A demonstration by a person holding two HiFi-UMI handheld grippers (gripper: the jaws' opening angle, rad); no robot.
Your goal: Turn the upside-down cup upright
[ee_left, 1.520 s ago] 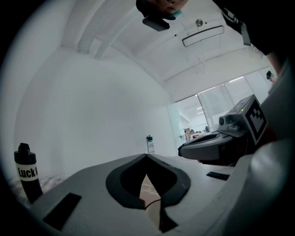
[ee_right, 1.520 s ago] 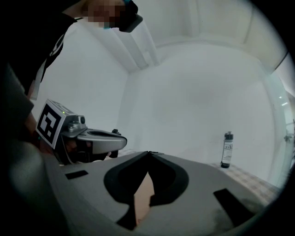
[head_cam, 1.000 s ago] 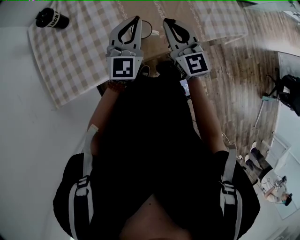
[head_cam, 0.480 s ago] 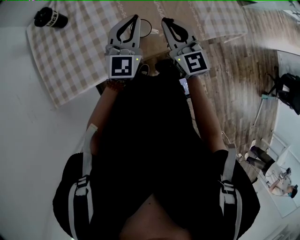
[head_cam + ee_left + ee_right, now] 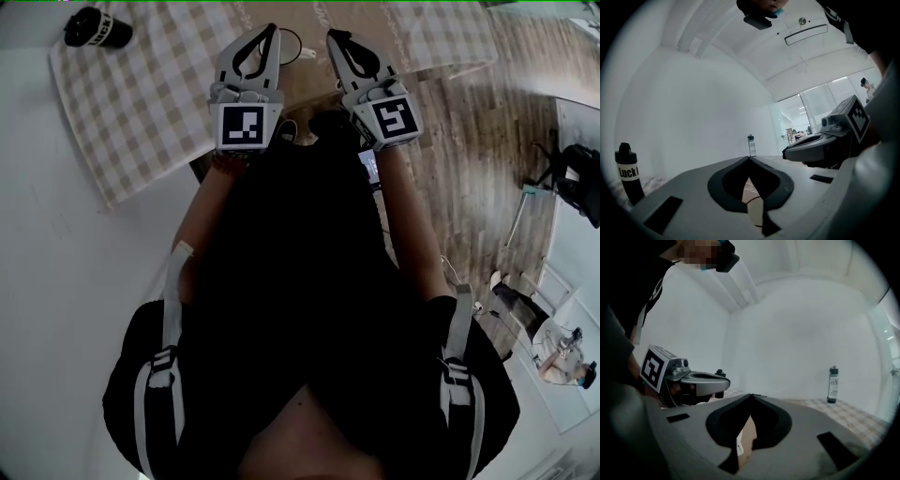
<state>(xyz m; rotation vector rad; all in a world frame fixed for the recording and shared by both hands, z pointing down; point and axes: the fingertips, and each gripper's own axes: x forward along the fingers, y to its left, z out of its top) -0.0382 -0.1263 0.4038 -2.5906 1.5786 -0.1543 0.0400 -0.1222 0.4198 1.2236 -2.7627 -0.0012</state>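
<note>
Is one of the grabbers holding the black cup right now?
No: the black cup stands by itself on the checked cloth, apart from the left gripper and the right gripper, both shut and empty.

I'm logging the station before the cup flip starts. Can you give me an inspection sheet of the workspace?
Surface: table under a checked cloth, with a brown runner down the middle.
Job's things: no upside-down cup clearly seen; a black container marked LUCK stands at the cloth's far left corner.
Clutter: a small bottle stands on the far side.
Grippers: left hand-held gripper and right hand-held gripper are side by side, jaws together, both empty.
Cables: a thin dark loop lies between them, possibly a cable.
Surroundings: wood floor, white walls, people far off.
</note>
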